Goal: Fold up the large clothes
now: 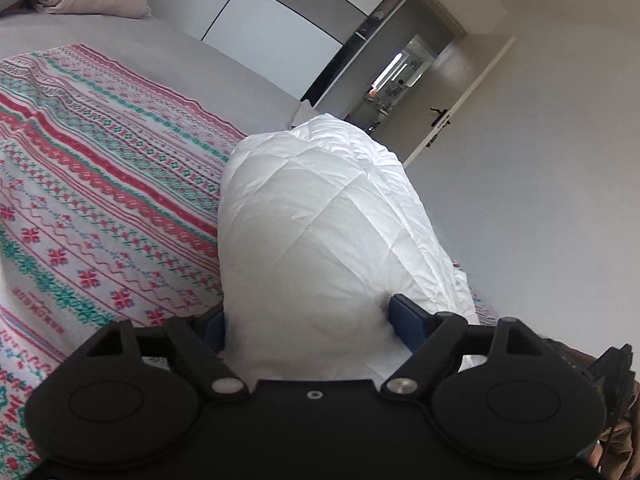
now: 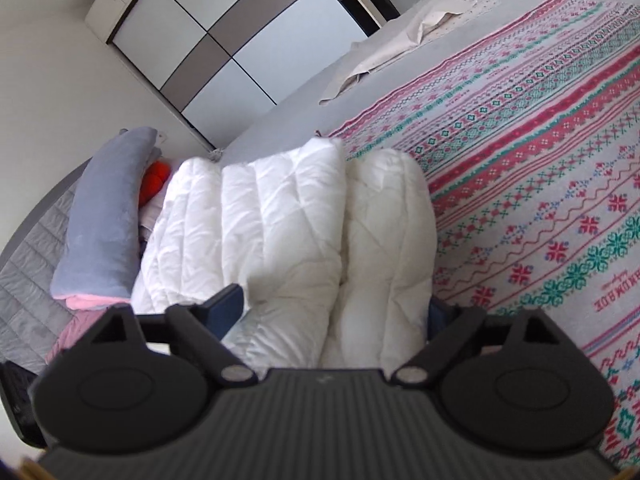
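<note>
The left gripper (image 1: 310, 320) was clamped on a thick bundle of the white quilted duvet (image 1: 320, 216), its blue fingers (image 1: 406, 316) pressed into the padding on either side. In the left wrist view the duvet rose ahead of the gripper as a tall rounded mass, standing beside and partly over the patterned blanket (image 1: 100, 184) with red and green bands. That blanket lay spread over the grey bed (image 1: 168, 56).

The right gripper (image 2: 334, 312) likewise had its jaws closed around the white quilted duvet (image 2: 288, 224), which showed here as several stacked folds held between the blue fingers (image 2: 226, 306). The folds lay at the edge of the patterned blanket (image 2: 540, 160), touching it along their right side. A grey plush pillow (image 2: 104, 216) stood just left of the duvet, with an orange item (image 2: 154, 182) wedged between the two. A beige cloth (image 2: 416, 32) lay crumpled farther up the bed.

A wardrobe (image 2: 224, 40) with white and grey panels stood behind the bed. An open door (image 1: 460, 104) showed in the left wrist view.
</note>
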The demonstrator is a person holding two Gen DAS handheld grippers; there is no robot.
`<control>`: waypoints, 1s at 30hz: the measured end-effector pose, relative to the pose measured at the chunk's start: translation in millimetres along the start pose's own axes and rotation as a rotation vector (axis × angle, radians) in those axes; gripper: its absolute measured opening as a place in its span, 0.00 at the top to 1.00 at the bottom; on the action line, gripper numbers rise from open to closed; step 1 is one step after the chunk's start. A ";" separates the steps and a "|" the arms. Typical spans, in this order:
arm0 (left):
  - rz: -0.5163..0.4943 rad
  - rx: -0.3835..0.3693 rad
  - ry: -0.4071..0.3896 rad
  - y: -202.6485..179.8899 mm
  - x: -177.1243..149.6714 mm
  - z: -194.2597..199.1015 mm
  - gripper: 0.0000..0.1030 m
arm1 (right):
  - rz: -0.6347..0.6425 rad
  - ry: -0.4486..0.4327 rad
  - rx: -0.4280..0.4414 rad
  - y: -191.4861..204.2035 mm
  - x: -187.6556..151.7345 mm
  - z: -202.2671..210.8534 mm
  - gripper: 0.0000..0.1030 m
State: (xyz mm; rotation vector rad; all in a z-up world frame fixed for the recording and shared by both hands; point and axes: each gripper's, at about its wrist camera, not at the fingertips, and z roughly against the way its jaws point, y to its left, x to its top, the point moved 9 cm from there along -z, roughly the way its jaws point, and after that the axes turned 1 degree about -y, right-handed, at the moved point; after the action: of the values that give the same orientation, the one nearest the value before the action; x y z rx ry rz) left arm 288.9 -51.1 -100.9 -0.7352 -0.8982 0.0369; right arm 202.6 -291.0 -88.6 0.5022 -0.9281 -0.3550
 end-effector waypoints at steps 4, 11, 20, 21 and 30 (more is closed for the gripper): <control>-0.138 0.026 -0.063 1.6 2.7 18.8 0.22 | 0.126 -0.096 -0.011 21.7 7.9 37.1 0.12; -0.418 -0.076 -0.192 -34.0 -3.3 46.5 0.30 | 0.304 -0.077 0.049 58.5 -16.7 53.7 0.67; -0.649 -0.063 -0.027 -51.5 -63.9 7.4 0.47 | 0.393 0.100 -0.193 30.6 -59.7 7.2 0.74; -0.657 -0.054 -0.026 -48.9 -66.1 5.0 0.47 | 0.400 0.099 -0.195 29.9 -60.9 5.9 0.74; -0.594 -0.015 -0.056 -64.6 -57.4 24.9 0.35 | 0.453 0.027 -0.225 43.2 -56.5 24.7 0.60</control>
State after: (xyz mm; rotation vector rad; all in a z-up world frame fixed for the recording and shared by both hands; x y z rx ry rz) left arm 217.1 -104.6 -92.6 -0.4600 -1.1418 -0.4768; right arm 154.1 -233.5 -90.2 0.0831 -0.9333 -0.0388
